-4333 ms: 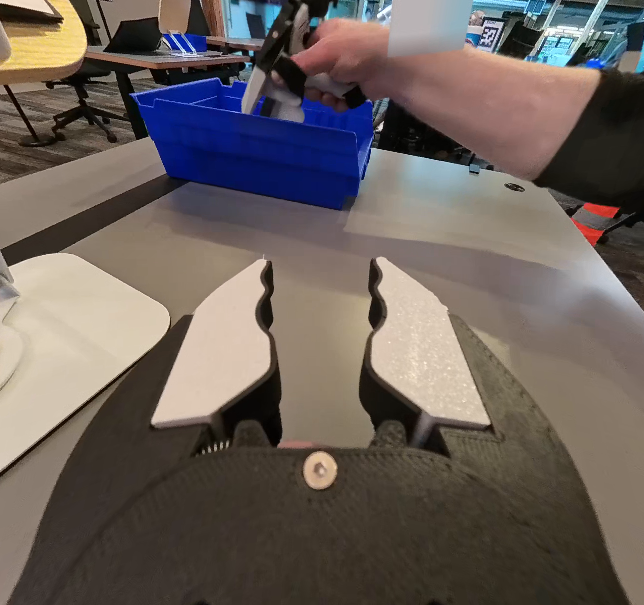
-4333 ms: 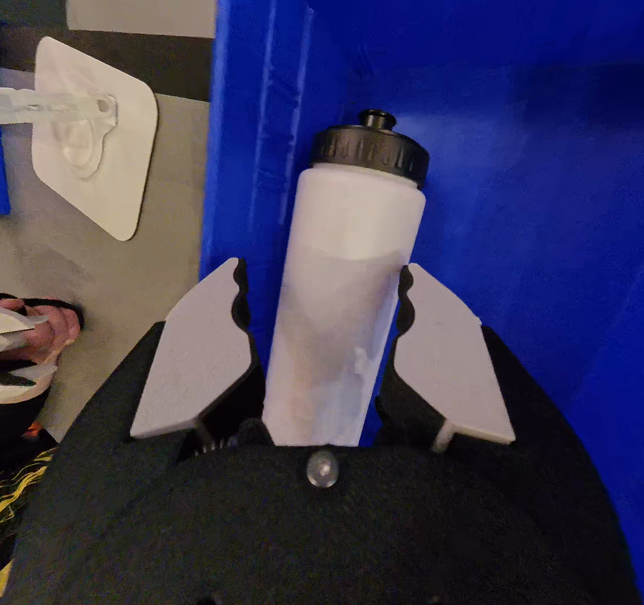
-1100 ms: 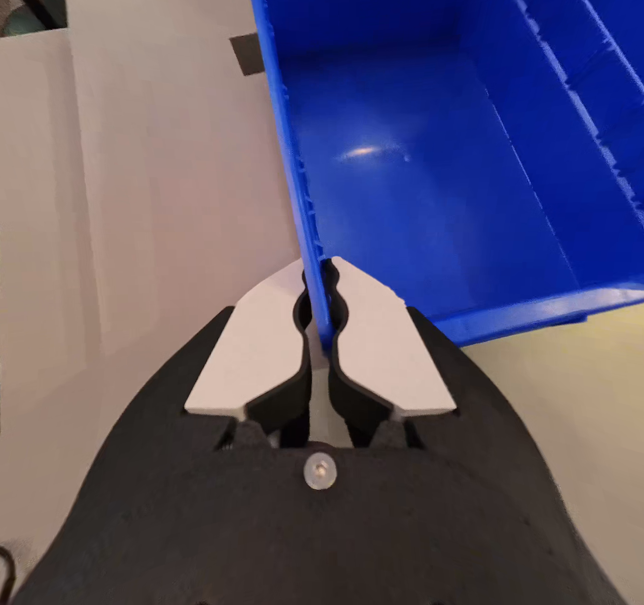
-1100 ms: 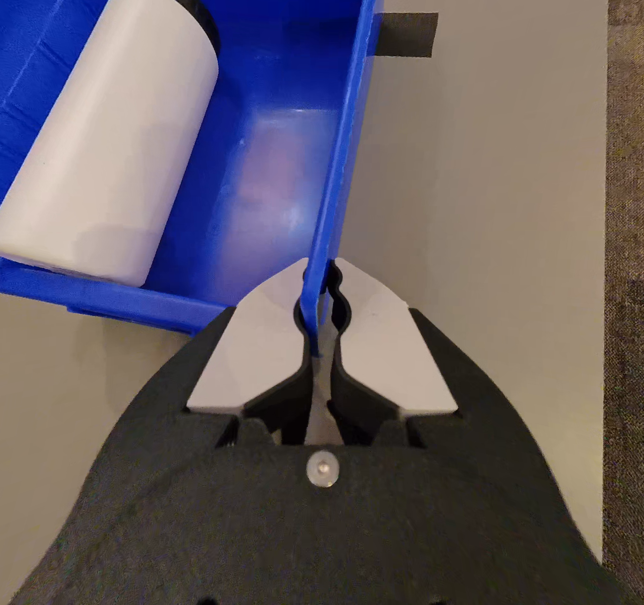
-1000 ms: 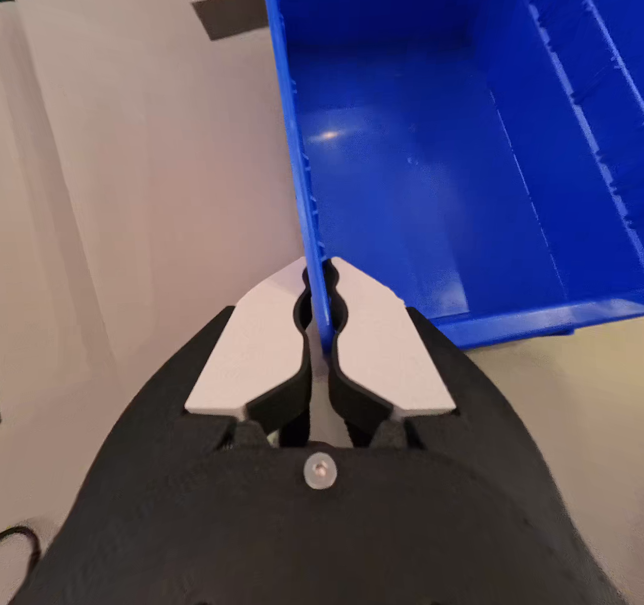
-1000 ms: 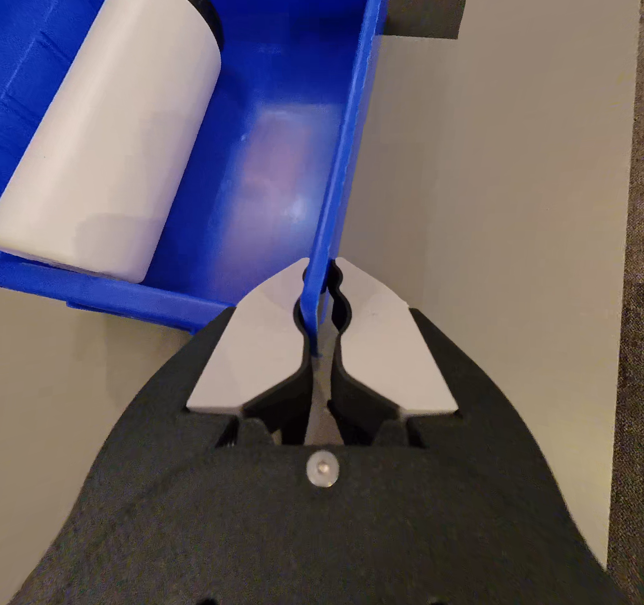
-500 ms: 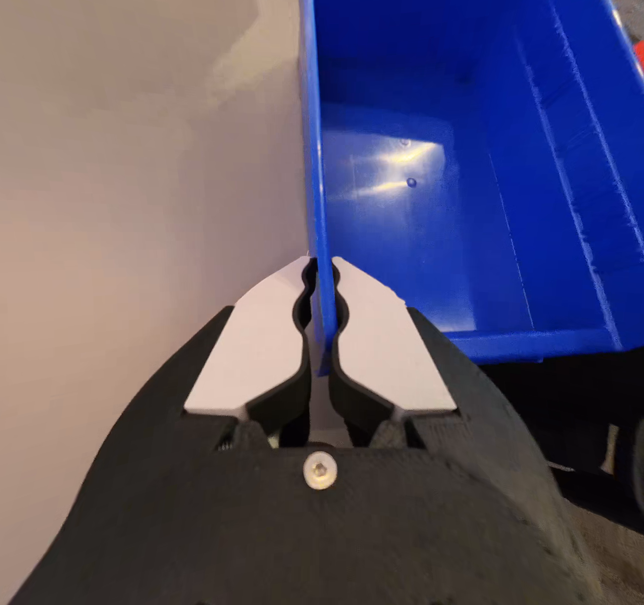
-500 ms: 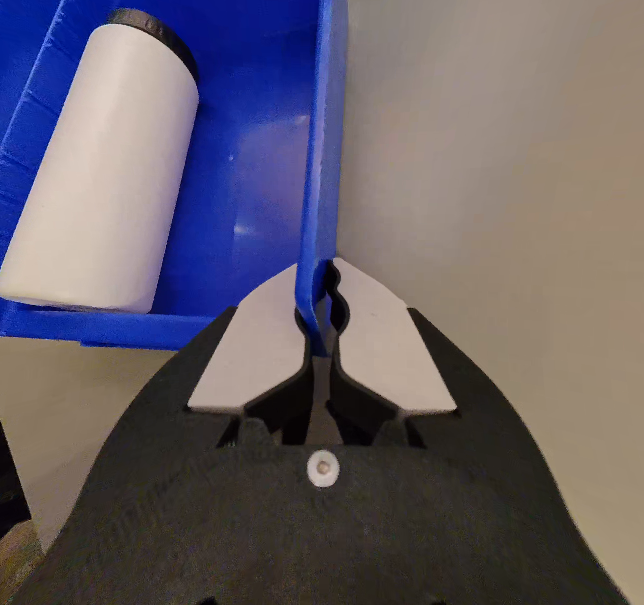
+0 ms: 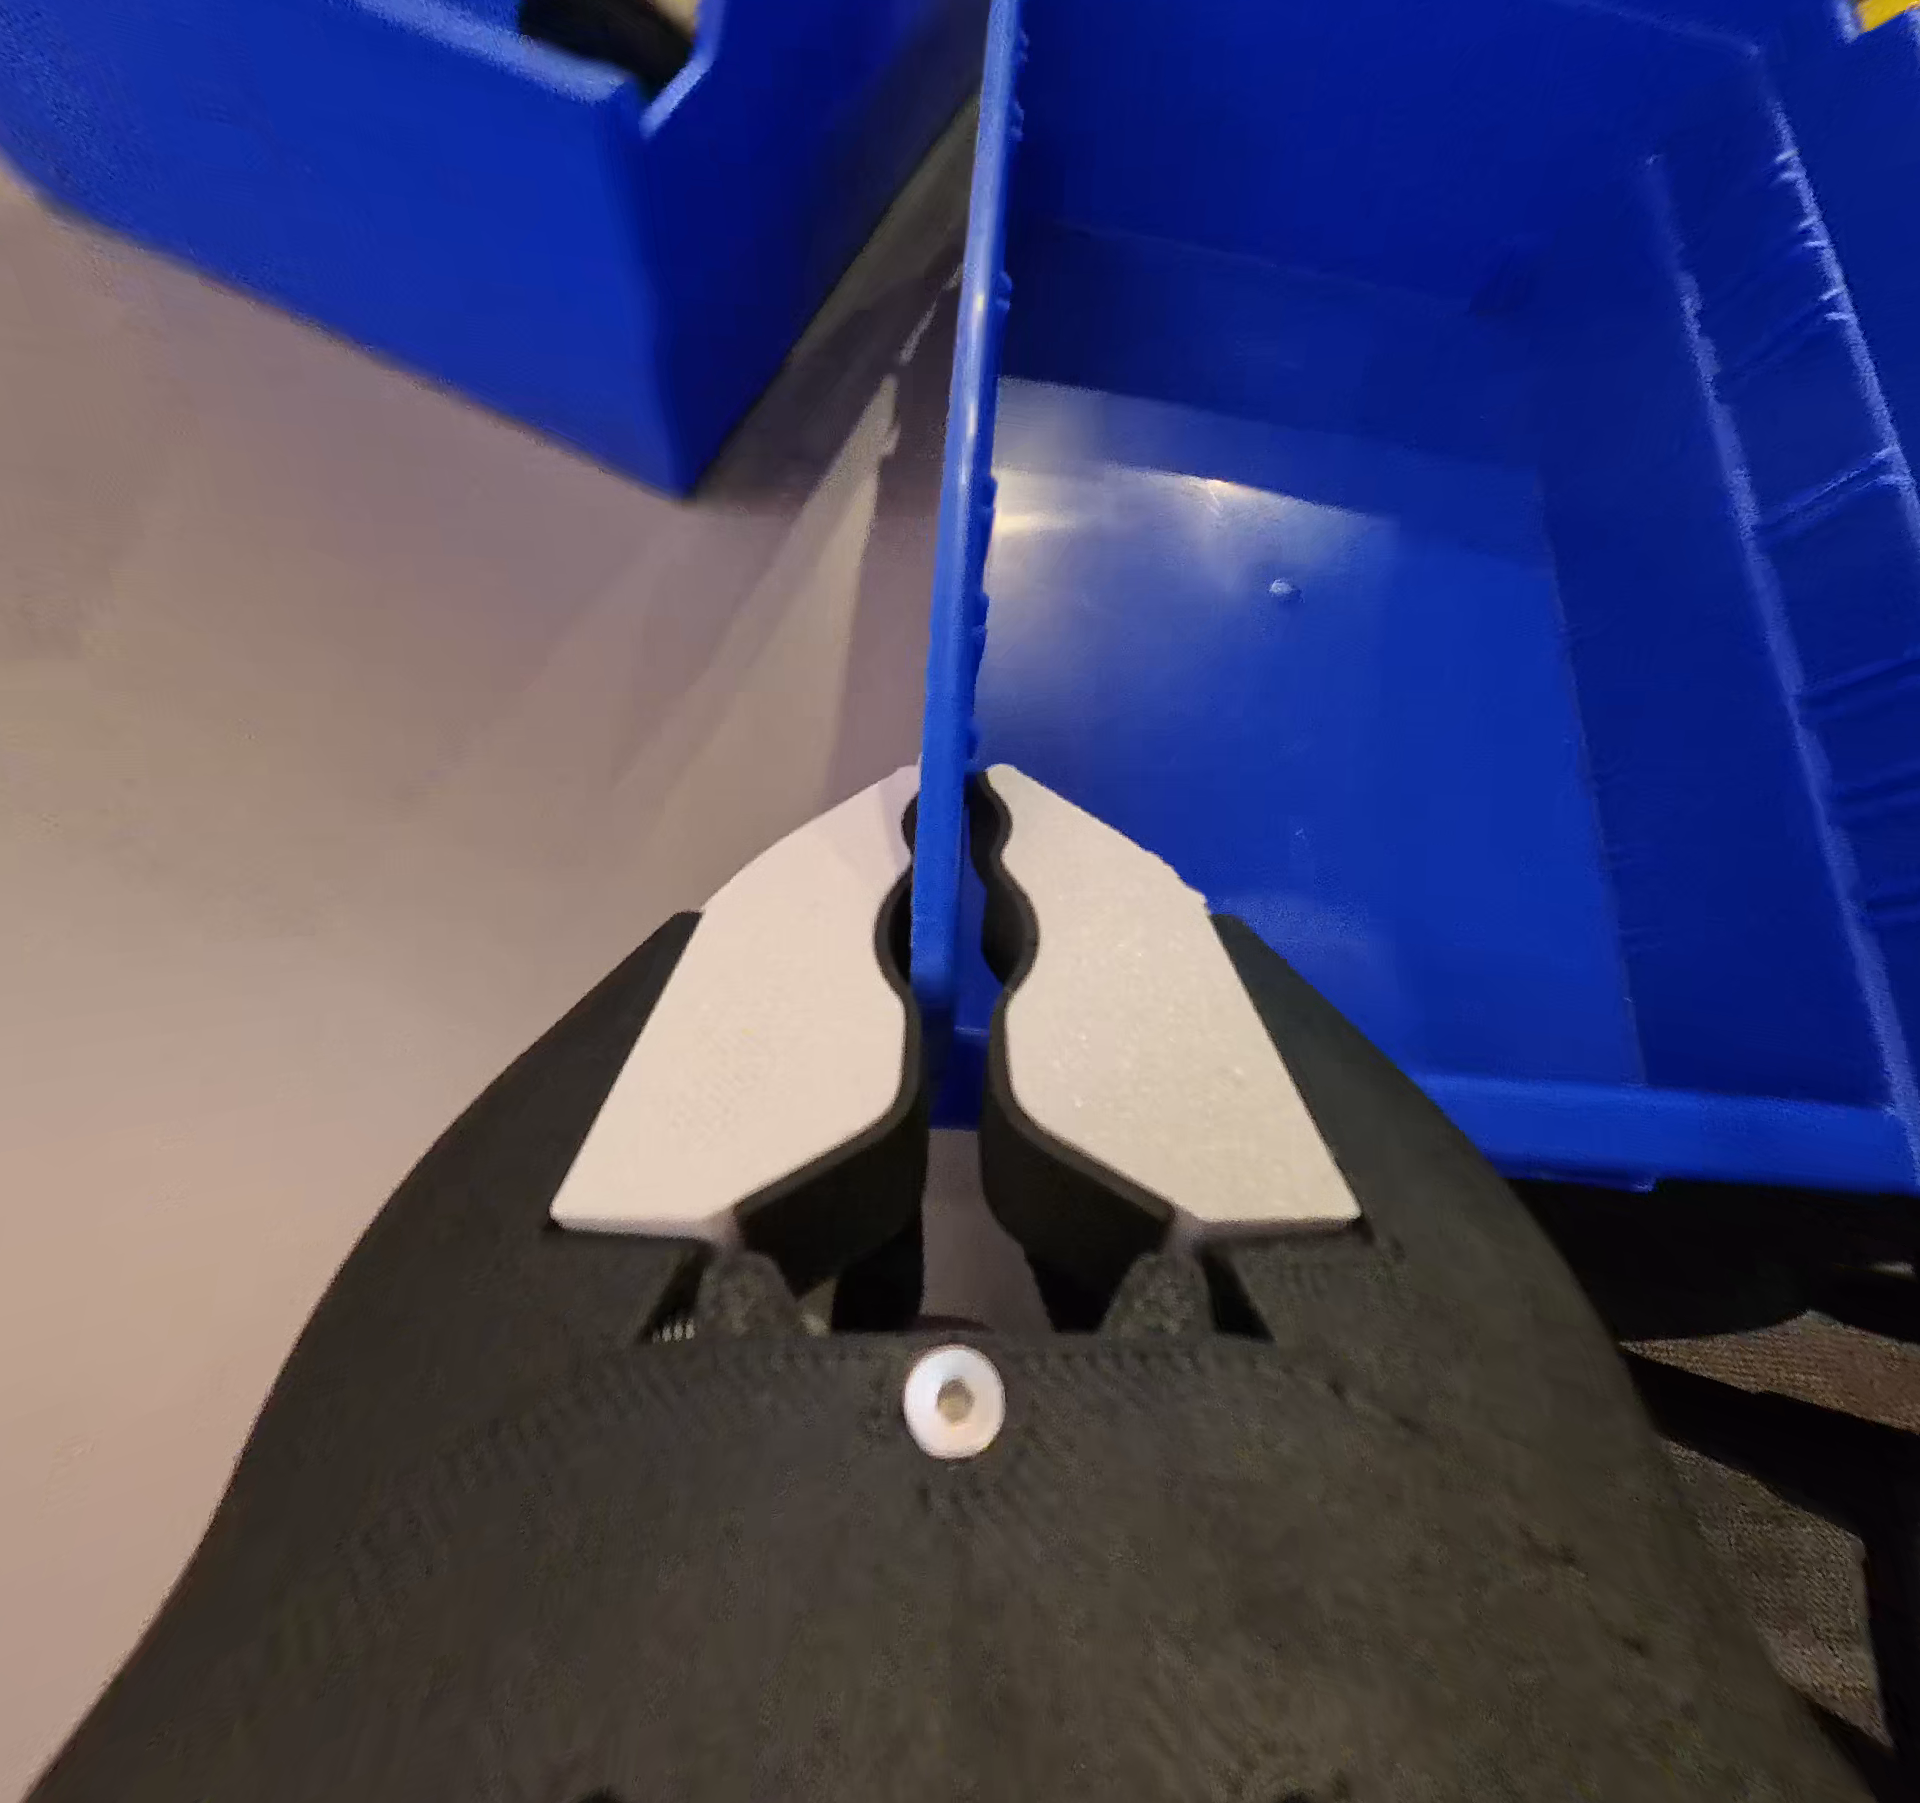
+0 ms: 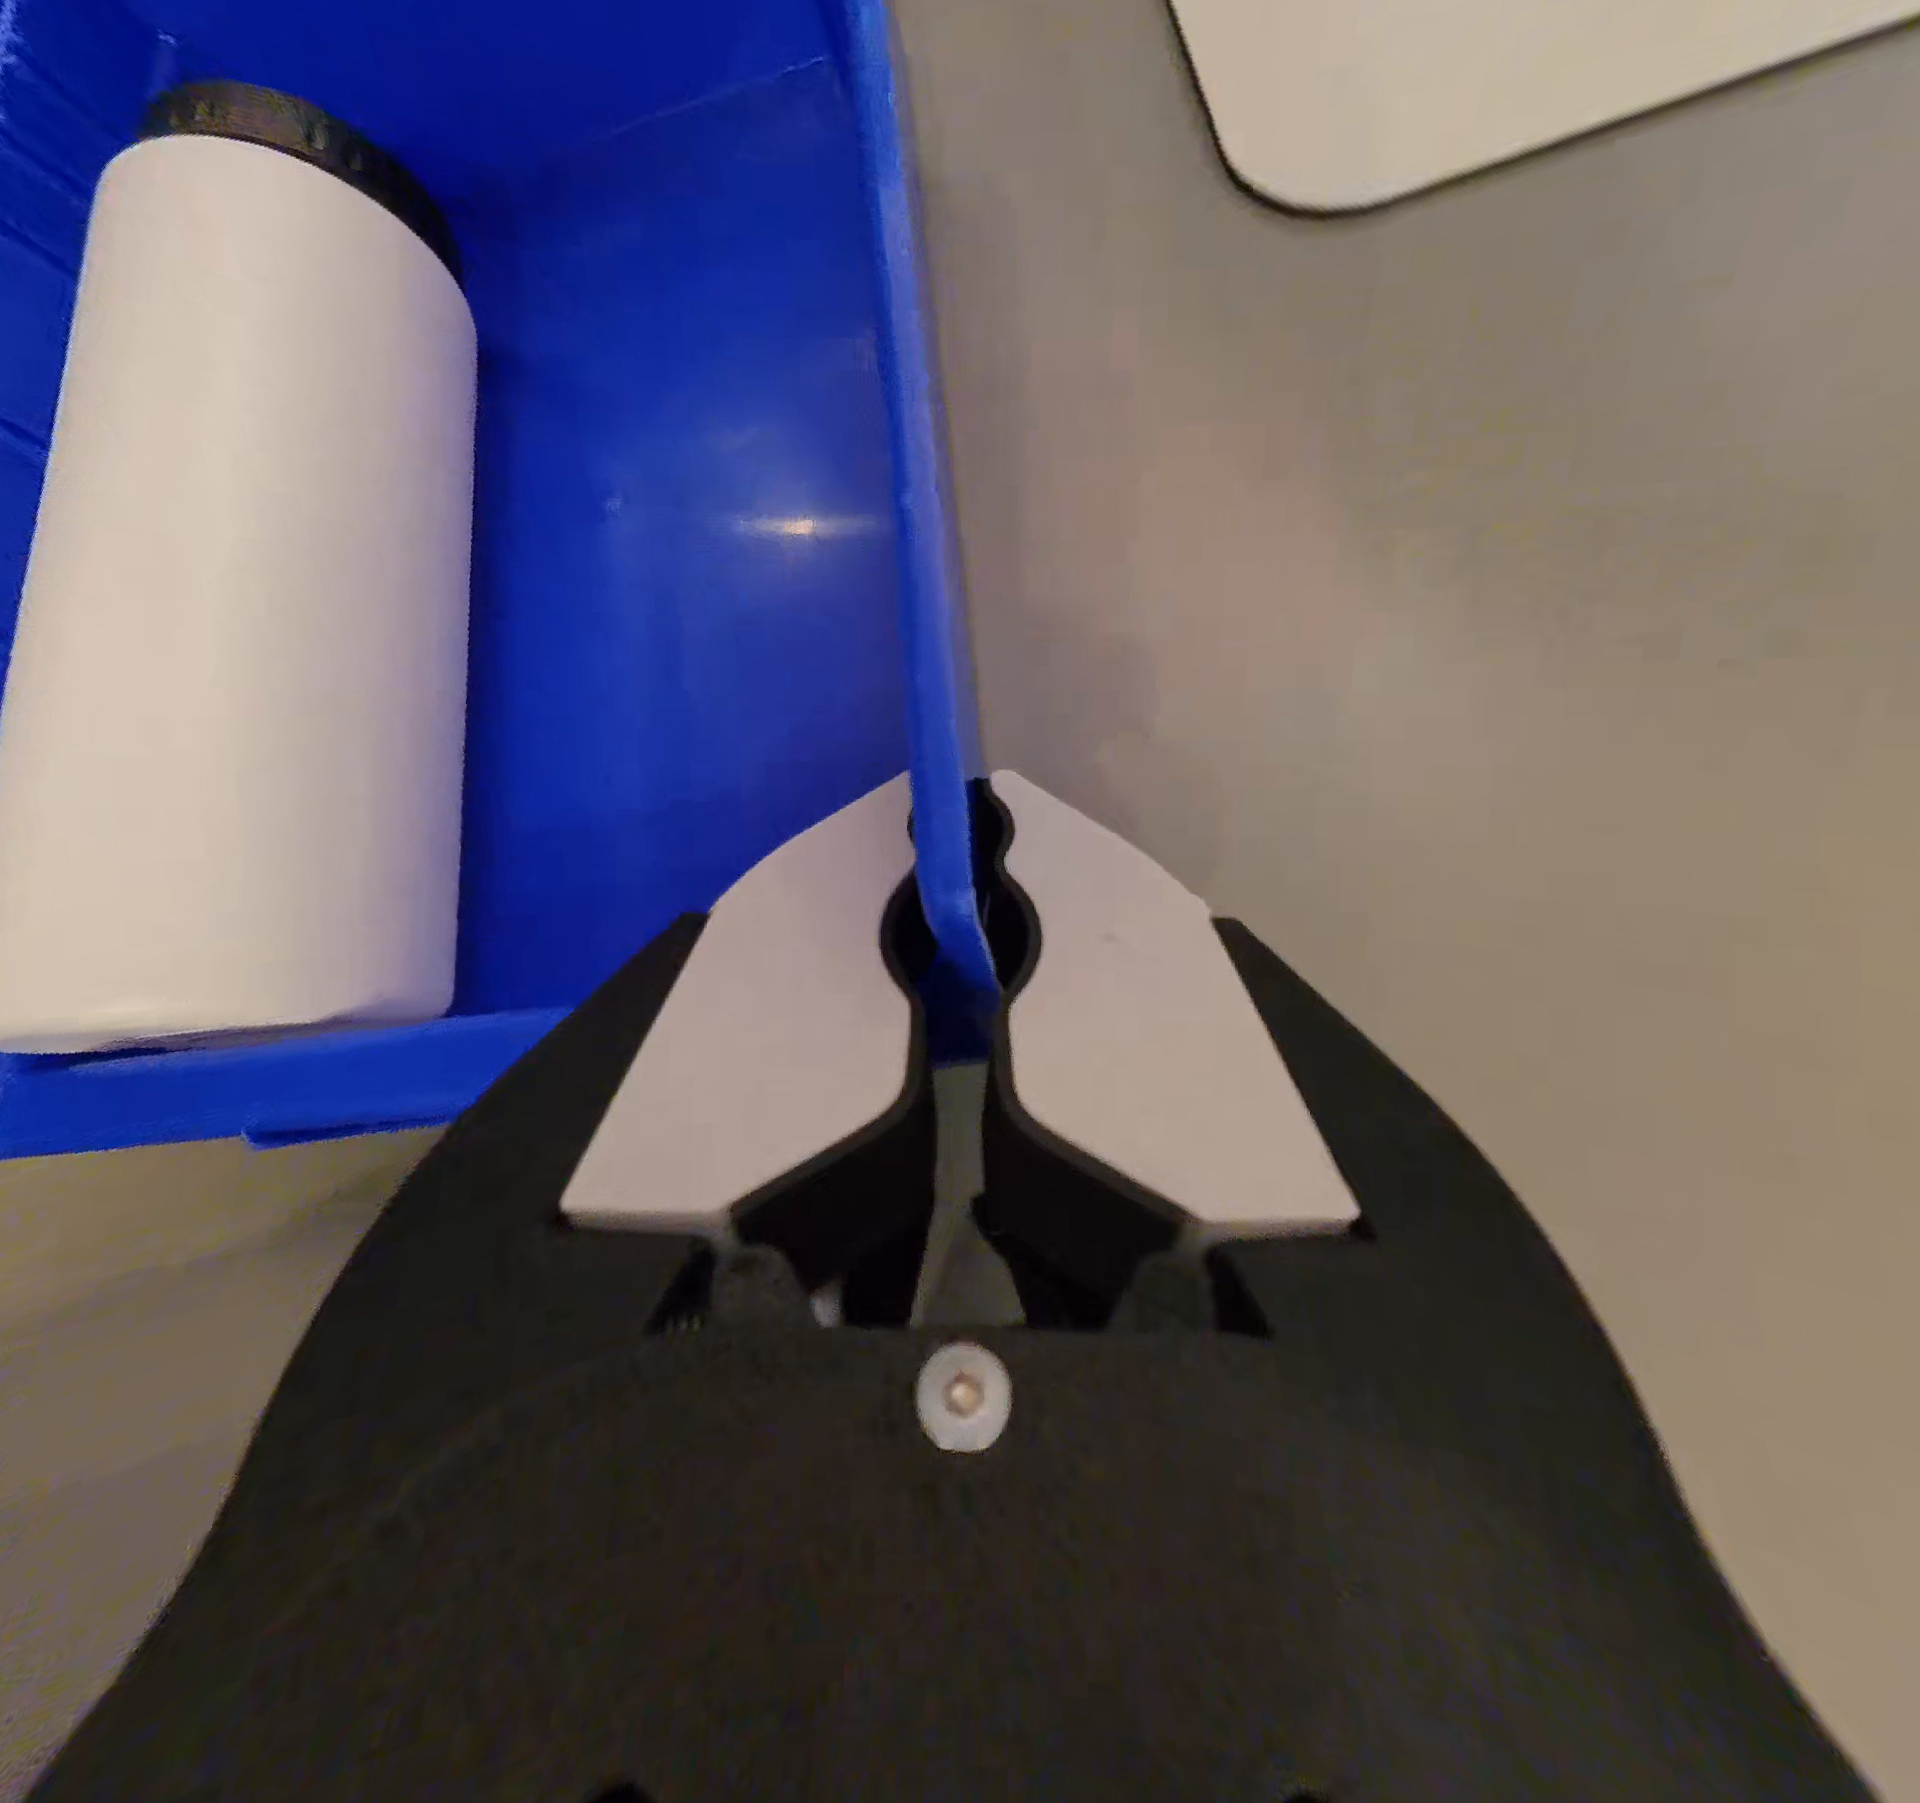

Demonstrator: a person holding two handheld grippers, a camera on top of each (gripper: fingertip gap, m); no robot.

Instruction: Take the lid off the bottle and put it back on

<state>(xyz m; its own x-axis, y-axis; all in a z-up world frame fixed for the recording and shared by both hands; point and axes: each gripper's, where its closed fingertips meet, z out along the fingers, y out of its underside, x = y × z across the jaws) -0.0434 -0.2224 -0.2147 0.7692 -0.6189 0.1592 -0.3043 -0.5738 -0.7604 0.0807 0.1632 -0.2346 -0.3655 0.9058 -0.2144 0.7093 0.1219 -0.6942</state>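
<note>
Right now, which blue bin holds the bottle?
The blue bin in the right gripper: the white bottle lies on its side inside. The left gripper holds an empty bin.

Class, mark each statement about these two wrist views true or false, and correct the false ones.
1. The left gripper is clamped on a wall of the empty blue bin. True.
2. The white bottle stands upright. False: it lies on its side in the bottle's bin.
3. The black lid is on the bottle. True.
4. The right gripper hangs open above the table. False: it is shut on a wall of the bottle's bin.
5. The left gripper's bin also holds a bottle. False: nothing lies in it.
</note>
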